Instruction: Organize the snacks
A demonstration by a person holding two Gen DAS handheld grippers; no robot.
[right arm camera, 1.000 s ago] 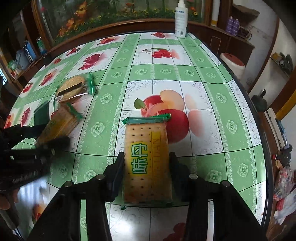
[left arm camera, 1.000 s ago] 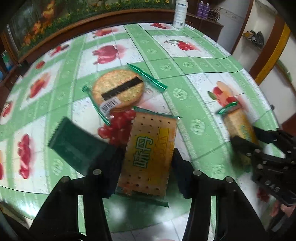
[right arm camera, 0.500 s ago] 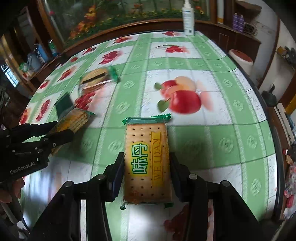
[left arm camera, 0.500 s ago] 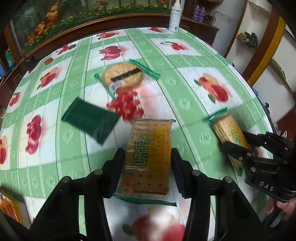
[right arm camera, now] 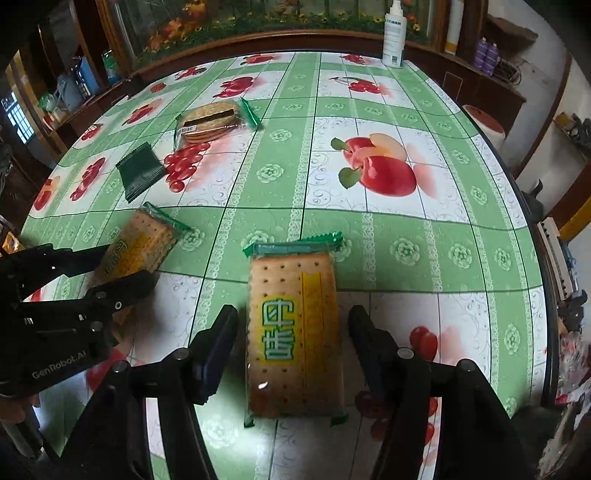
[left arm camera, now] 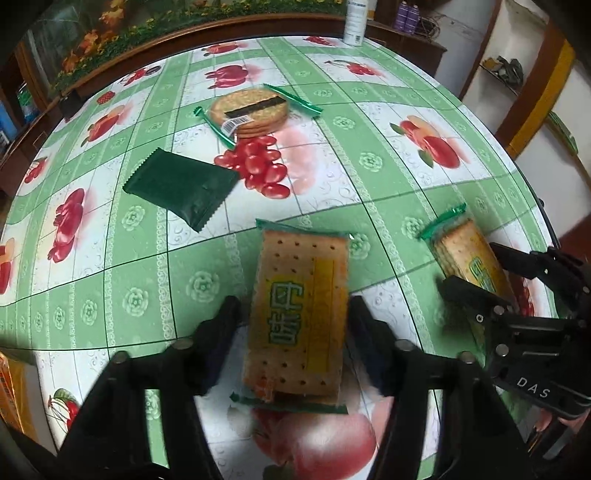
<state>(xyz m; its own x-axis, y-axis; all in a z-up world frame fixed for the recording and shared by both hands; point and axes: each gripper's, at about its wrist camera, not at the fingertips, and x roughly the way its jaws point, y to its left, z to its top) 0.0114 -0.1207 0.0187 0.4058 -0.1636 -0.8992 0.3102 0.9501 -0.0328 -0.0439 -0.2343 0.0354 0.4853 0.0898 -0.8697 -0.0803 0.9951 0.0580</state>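
Packets lie lengthwise between your fingers on the table (left arm camera: 369,110): the left gripper (left arm camera: 291,317) straddles the left packet (left arm camera: 299,314) and the right gripper (right arm camera: 291,325) straddles the right packet (right arm camera: 293,332), both parted with visible gaps, gripping nothing.

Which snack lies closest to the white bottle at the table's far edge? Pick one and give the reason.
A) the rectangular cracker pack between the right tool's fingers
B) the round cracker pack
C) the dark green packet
B: the round cracker pack lies farthest up the table toward the white bottle; the dark green packet and the rectangular cracker pack sit nearer the camera.
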